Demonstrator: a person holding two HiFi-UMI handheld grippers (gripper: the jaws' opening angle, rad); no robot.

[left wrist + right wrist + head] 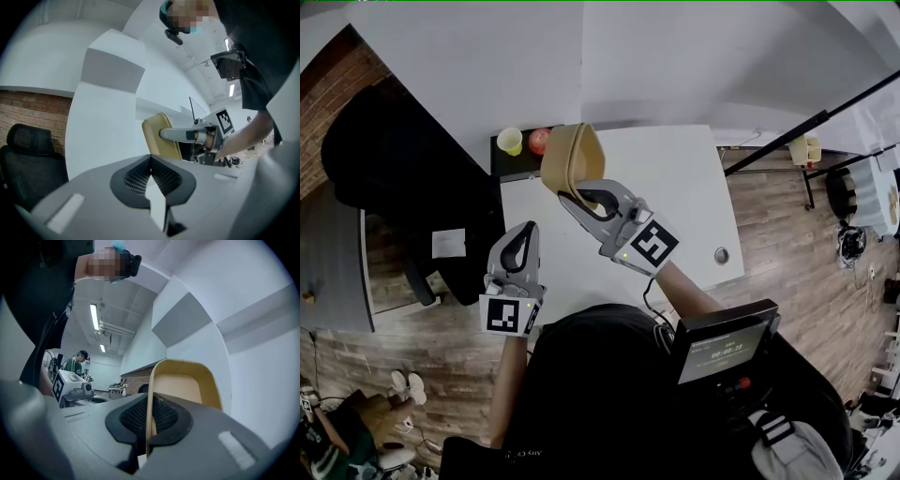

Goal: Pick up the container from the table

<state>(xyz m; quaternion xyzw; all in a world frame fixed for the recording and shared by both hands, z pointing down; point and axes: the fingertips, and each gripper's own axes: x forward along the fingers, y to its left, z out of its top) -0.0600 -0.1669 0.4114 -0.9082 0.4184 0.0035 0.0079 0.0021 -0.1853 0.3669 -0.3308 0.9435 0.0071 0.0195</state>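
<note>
A tan, open container [572, 159] is held up over the white table [675, 197], tipped on its side. My right gripper [581, 197] is shut on its wall, with the thin rim pinched between the pads [149, 401]; the container's hollow [185, 380] faces the right gripper view. The left gripper [528, 230] hangs lower and to the left, near the table's front edge, shut with nothing in it. Its closed tips [150, 159] point toward the container [161, 138] and the right gripper [187, 135].
A yellow cup [511, 141] and a red round object [539, 139] sit on a dark surface at the table's far left corner. A black office chair [394, 159] stands to the left. The table has a round cable hole [721, 254] near its right edge.
</note>
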